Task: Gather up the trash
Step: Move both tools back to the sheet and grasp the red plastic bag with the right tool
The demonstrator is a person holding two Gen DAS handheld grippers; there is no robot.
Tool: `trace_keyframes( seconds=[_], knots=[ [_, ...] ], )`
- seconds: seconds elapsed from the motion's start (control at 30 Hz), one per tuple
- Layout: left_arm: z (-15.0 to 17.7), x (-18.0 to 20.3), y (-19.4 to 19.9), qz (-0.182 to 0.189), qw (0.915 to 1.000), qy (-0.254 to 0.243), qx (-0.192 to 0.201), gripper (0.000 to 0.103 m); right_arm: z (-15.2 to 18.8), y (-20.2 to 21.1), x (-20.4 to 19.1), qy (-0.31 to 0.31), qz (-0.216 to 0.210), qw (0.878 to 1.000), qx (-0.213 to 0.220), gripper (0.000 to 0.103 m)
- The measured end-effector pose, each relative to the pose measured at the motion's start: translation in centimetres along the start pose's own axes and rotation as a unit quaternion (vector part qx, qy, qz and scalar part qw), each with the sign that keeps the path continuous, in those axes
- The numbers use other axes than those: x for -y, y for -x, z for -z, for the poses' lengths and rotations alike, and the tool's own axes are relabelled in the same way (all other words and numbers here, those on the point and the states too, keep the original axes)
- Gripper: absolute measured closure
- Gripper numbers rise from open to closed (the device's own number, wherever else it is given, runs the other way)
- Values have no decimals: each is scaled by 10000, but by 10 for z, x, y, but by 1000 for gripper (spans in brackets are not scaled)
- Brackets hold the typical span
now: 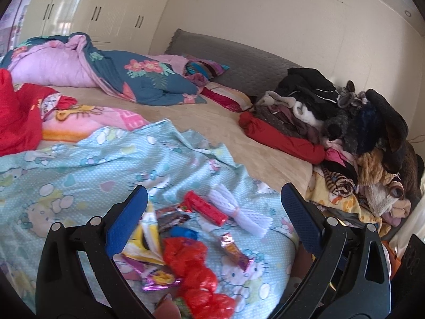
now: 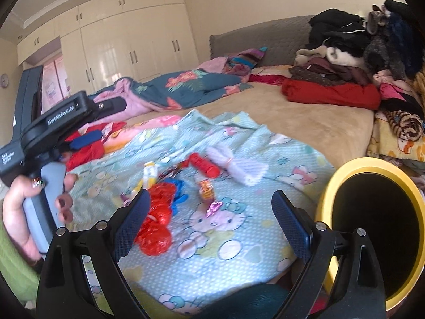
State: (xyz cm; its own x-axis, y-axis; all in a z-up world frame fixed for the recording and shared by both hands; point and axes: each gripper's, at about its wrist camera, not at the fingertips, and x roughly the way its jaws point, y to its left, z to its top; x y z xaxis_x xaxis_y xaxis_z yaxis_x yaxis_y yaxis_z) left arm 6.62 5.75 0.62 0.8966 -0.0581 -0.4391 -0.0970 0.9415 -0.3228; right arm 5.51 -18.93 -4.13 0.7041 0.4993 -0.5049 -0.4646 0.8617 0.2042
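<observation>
Trash lies on a light blue Hello Kitty sheet [image 1: 66, 164] on the bed: a crumpled red plastic bag [image 1: 194, 265], a red tube wrapper [image 1: 205, 207], a white foam net [image 1: 239, 212], a shiny candy wrapper [image 1: 236, 252], yellow and purple snack wrappers [image 1: 148, 250]. My left gripper [image 1: 212, 199] is open and empty, just above the pile. In the right wrist view the red bag [image 2: 156, 220], red tube [image 2: 204, 164], foam net [image 2: 239, 167] and candy wrapper [image 2: 207, 188] lie ahead of my right gripper [image 2: 209, 202], which is open and empty. The left gripper body [image 2: 53, 122] shows at left.
A yellow-rimmed black bin [image 2: 372, 226] stands at the bed's near right corner. A pile of clothes [image 1: 345, 133] covers the bed's right side. A floral quilt [image 1: 119, 71] and red cloth [image 1: 18, 117] lie at left. Wardrobes [image 2: 119, 47] stand behind.
</observation>
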Motion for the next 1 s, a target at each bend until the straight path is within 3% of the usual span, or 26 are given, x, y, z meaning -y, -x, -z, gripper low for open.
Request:
trace_keyframes(
  seconds=[0.53,1.0],
  knots=[
    [5,-67,5,-387,9979,478,-187,11,17,-31,-31,402,-130,9975,-573,13],
    [36,-104,-14,-399,9916,896,-838,11,24,-77,-54,472,-351,9906,-1232,13]
  ],
)
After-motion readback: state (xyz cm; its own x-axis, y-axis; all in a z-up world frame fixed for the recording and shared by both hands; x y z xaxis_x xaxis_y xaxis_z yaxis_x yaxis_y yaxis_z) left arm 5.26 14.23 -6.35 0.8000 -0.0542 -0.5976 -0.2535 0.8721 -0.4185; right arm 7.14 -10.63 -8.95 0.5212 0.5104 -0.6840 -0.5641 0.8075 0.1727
